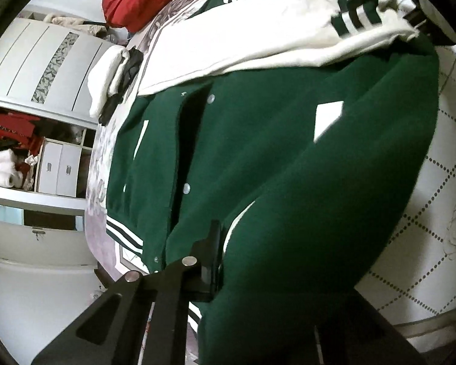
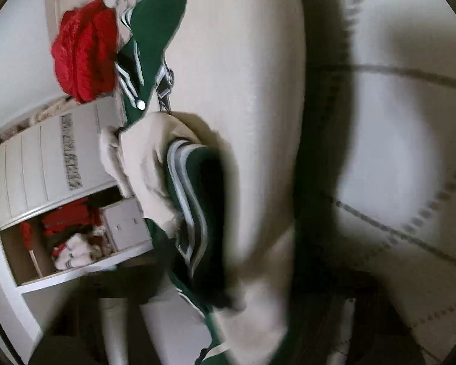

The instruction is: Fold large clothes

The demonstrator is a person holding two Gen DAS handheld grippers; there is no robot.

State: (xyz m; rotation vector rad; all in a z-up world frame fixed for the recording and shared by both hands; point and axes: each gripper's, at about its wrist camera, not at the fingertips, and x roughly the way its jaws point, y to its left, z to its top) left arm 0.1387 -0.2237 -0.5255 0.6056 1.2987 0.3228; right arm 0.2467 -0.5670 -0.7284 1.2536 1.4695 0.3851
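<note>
Up close, we see the green varsity jacket (image 1: 288, 182) spread on the bed (image 1: 434, 213), its cream sleeve (image 1: 258, 39) folded across the top. Our left tool (image 1: 258, 289) grips the jacket's green fabric; the blurred right view hides the right tool's state.

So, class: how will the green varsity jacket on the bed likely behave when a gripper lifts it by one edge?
The green varsity jacket will probably flop and drape: its body already bulges in soft folds. The cream sleeve would likely trail and swing loose. It looks thick, so perhaps fairly heavy for one pinch.
</note>
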